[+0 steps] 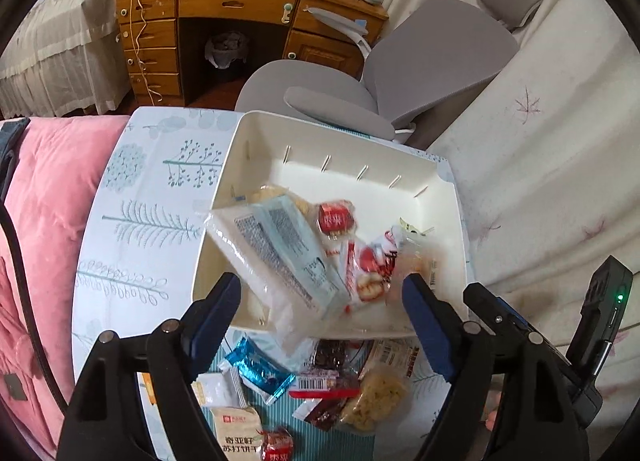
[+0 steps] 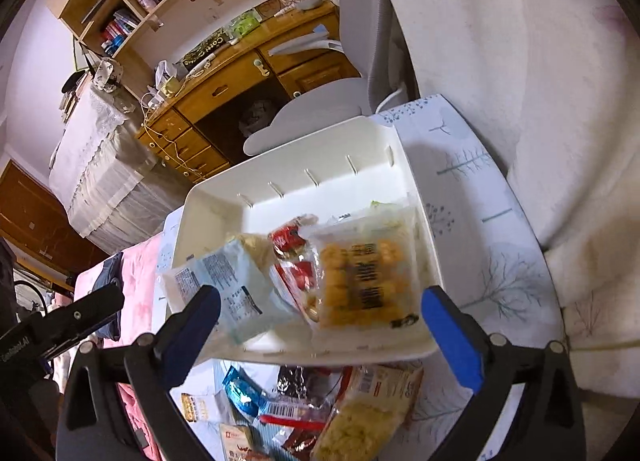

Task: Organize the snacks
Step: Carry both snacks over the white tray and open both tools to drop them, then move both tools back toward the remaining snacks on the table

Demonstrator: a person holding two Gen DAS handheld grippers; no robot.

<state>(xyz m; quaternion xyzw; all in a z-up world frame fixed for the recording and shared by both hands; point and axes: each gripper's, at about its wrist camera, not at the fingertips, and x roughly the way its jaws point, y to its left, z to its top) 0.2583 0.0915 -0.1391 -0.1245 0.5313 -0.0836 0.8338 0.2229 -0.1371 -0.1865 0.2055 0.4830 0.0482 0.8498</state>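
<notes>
Left claw (image 1: 320, 301): jaws spread wide, nothing between the blue pads; it hangs above the near edge of the white bin (image 1: 436, 189).

Right claw (image 2: 320, 313): jaws likewise wide apart and empty, poised over the near rim of the same white bin (image 2: 420, 221). Its black body shows just right of the left claw in the left wrist view.

White bin: open-topped, slotted inner walls, standing on the counter (image 1: 132, 221) with its tree-patterned cloth, directly ahead of both claws.

Contents of the bin:
- pale blue and white packet (image 1: 280, 253), printed back uppermost, tilted over the bin's near-left wall, just ahead of the left claw's left finger; also seen ahead of the right claw's left finger (image 2: 228, 285).
- clear bag of orange-yellow snacks (image 2: 360, 281) with black lettering, between the right claw's fingers and beyond them.
- small red-wrapped snack (image 1: 336, 217), further ahead, mid-bin.
- red and white packet (image 1: 372, 265), just beside the blue and white one, blurred.

Loose snacks on the counter, below and behind the claws, outside the bin:
- blue foil sachet (image 1: 260, 369).
- barcode-labelled red packet (image 1: 324, 385).
- clear bag of pale yellow crisps (image 1: 376, 397).
- cream cracker packet (image 1: 236, 433).

Surroundings: pink quilt (image 1: 52, 221) left of the left claw; grey chair (image 1: 420, 61) and wooden desk (image 1: 240, 5) far ahead beyond the bin.
</notes>
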